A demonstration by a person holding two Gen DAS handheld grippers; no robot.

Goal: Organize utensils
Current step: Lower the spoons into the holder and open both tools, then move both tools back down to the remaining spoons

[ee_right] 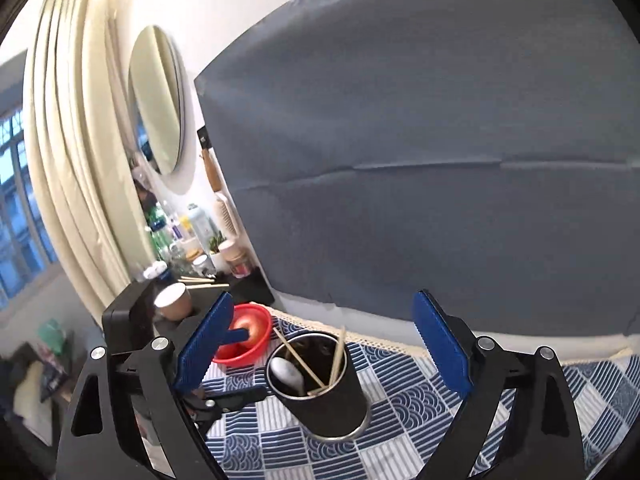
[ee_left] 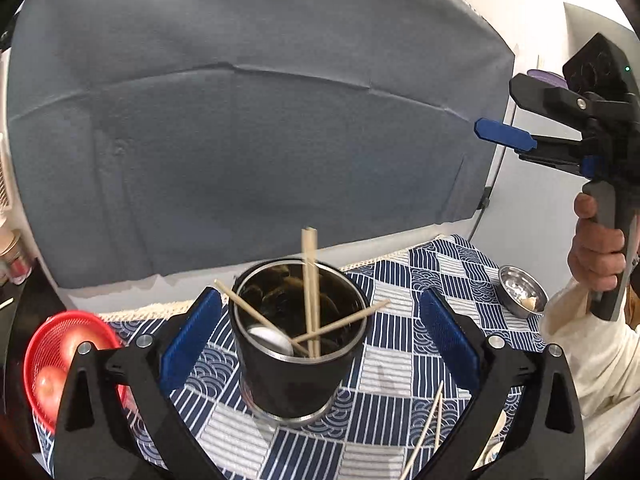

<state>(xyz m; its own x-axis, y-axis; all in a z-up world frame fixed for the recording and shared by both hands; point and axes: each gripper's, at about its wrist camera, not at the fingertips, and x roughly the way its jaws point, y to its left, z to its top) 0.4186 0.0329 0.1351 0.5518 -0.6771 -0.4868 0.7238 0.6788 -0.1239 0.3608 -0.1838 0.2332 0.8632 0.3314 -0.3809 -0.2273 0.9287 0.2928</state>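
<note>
A black metal utensil cup point(ee_left: 294, 380) stands on the blue patterned tablecloth point(ee_left: 400, 412). It holds several wooden chopsticks point(ee_left: 310, 280) and a white spoon point(ee_left: 270, 338). My left gripper point(ee_left: 318, 344) is open, its blue pads on either side of the cup, holding nothing. More loose chopsticks point(ee_left: 430, 432) lie on the cloth at the lower right. My right gripper point(ee_right: 322, 352) is open and empty, raised above the cup point(ee_right: 324, 394); it shows in the left wrist view point(ee_left: 506, 136) high at the right.
A red basket point(ee_left: 48, 360) with tomatoes sits at the left. A small steel bowl point(ee_left: 522, 290) sits at the far right. A grey backdrop point(ee_left: 260, 140) rises behind the table. A cluttered shelf point(ee_right: 192, 248) with bottles and a paper cup stands at the left.
</note>
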